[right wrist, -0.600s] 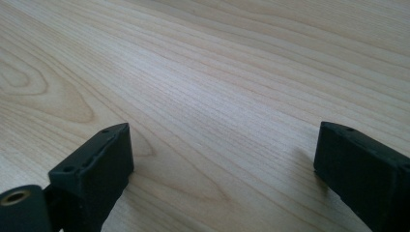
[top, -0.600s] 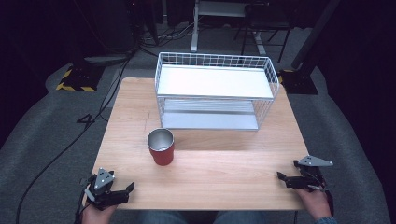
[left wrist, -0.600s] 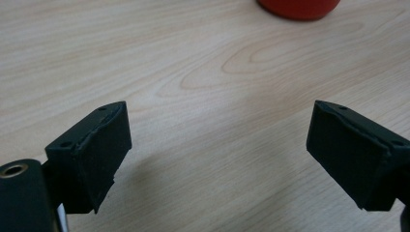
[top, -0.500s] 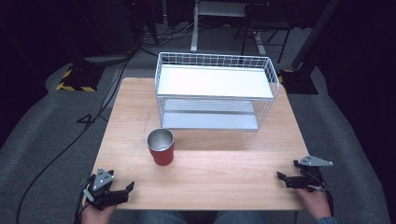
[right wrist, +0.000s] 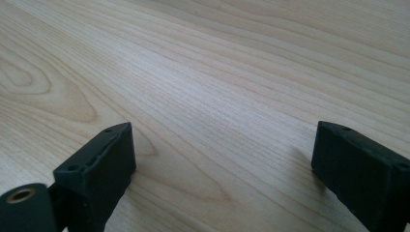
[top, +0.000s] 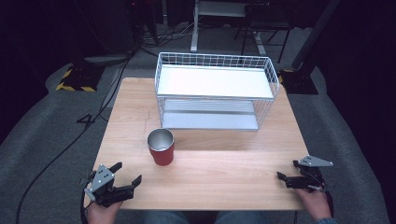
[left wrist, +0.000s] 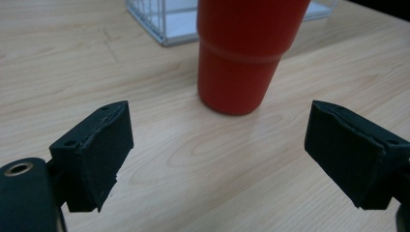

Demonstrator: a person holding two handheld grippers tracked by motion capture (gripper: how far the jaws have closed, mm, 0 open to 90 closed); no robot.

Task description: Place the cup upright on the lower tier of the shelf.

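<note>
The left gripper [top: 126, 173], black and two-jawed with a grey three-cornered plate on top, sat at the near left corner of the light wooden tabletop [top: 224, 182], held by a hand [top: 100, 212] that entered from the bottom edge of the high view. Its jaws stood wide apart and empty, aimed toward the middle of the tabletop. In the left gripper view the same gripper [left wrist: 217, 145] showed both black pads spread to either side, with bare wood between them and the red cup straight ahead, well short of contact.

The right gripper [top: 286, 176], of the same build, rested at the near right corner of the tabletop, its hand [top: 314, 203] likewise rising from the bottom edge. Its jaws were also wide and held nothing; in the right gripper view [right wrist: 222, 159] they hovered low over plain wood grain.

The red tapered cup with a shiny metal lining [top: 161, 147] stood upright left of the tabletop's centre, nearer the left gripper and well apart from the right one. In the left gripper view its red wall [left wrist: 246, 53] rose just beyond the open jaws.

Behind the cup, toward the far edge, stood a white two-tier wire rack [top: 215, 91] with a white upper shelf; one corner of it appeared behind the cup in the left gripper view [left wrist: 164, 24].
</note>
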